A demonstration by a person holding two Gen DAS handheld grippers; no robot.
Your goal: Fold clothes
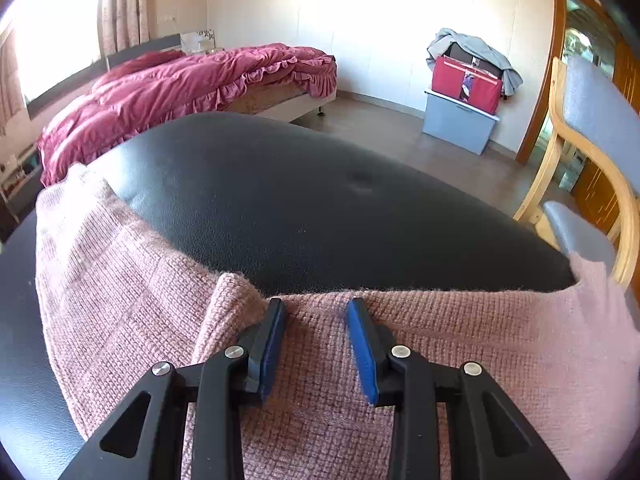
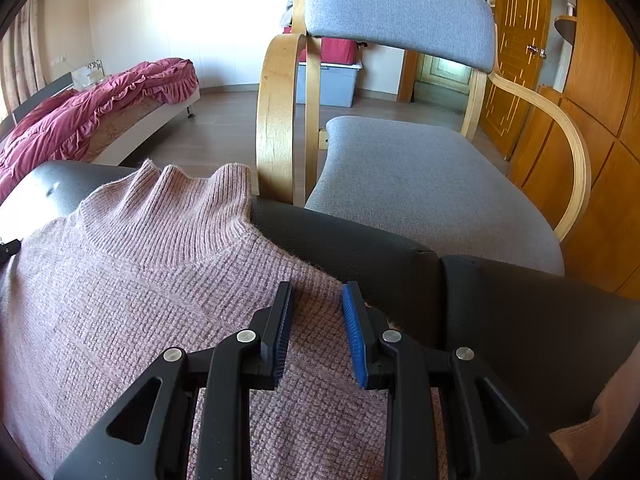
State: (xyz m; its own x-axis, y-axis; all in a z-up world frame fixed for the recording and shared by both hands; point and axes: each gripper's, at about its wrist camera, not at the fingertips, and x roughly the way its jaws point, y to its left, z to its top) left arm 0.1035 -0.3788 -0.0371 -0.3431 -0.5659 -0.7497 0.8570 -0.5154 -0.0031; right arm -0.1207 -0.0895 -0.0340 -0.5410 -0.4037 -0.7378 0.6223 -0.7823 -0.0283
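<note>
- Both claws are hovering low over a pink knitted high-neck sweater (image 2: 140, 280) that is lying spread on a black leather-covered bench (image 1: 300, 200).
- Left claw (image 1: 316, 308) is standing with its blue-padded fingers (image 1: 362, 344) apart and nothing between them, its tips sitting just at the sweater's far straight edge, beside a folded-over flap (image 1: 232, 304) to its left.
- Right claw (image 2: 316, 292) is likewise gaping with nothing gripped, its tips poised at the sweater's shoulder edge where the knit is meeting bare black leather.
- The ribbed collar (image 2: 180, 200) is lying ahead and to the left of the right claw, so the right claw is the nearer one to the neck end; the sweater's long axis seems to be running across from one claw to the other.
- Whether any fold is in place beyond that flap, I cannot judge from here.
- A grey-cushioned bentwood armchair (image 2: 400, 172) is standing just beyond the bench, and a bed with a crimson ruffled quilt (image 1: 180, 80) is lying well apart.
</note>
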